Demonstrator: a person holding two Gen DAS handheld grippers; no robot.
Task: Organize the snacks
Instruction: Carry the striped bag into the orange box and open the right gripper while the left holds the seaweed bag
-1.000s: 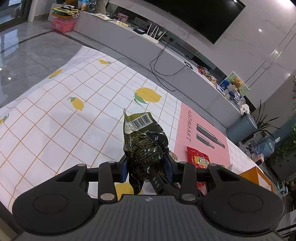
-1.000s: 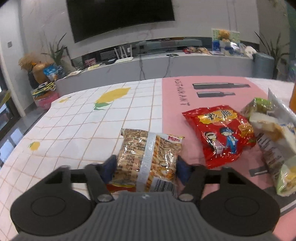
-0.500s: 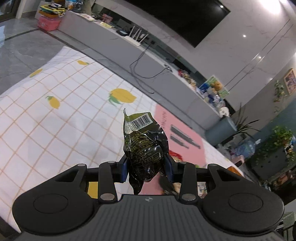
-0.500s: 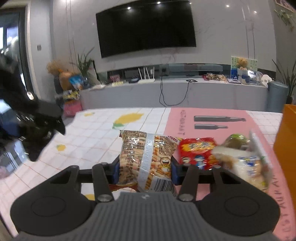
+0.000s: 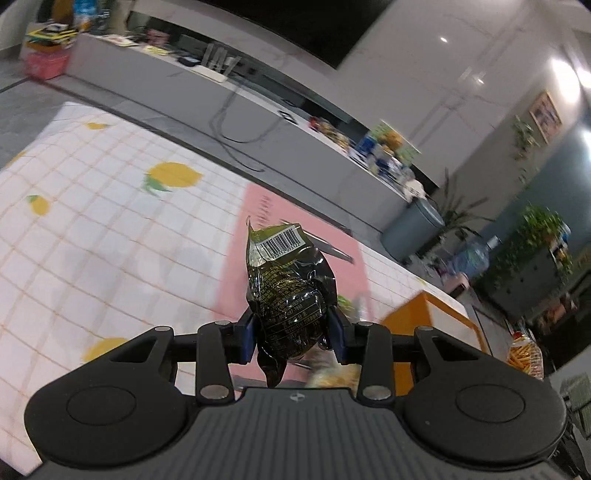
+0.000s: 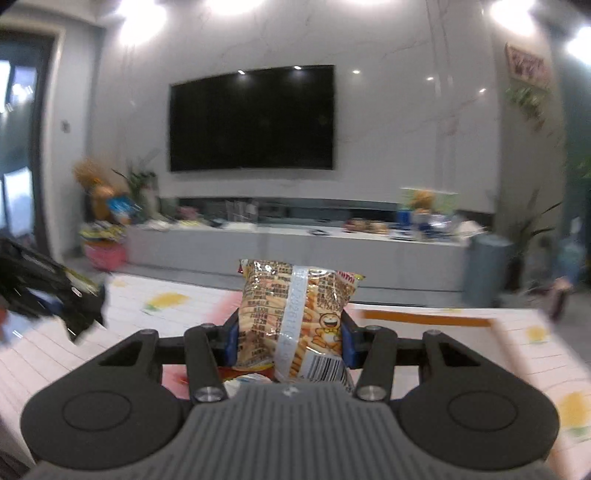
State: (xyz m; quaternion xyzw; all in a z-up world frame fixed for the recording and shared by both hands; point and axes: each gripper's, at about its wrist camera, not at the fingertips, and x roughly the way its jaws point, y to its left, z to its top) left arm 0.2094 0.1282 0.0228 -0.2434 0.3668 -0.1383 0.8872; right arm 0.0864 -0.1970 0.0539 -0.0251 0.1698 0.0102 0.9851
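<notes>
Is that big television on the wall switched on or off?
It looks off: the television screen is plain black, showing only reflected ceiling lights.

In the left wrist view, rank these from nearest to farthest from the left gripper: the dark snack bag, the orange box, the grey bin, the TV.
1. Dark snack bag: clamped in the left gripper.
2. Orange box: on the table, just ahead to the right.
3. Grey bin: on the floor beyond the table's far edge, right.
4. TV: on the far wall, top of view.
</notes>
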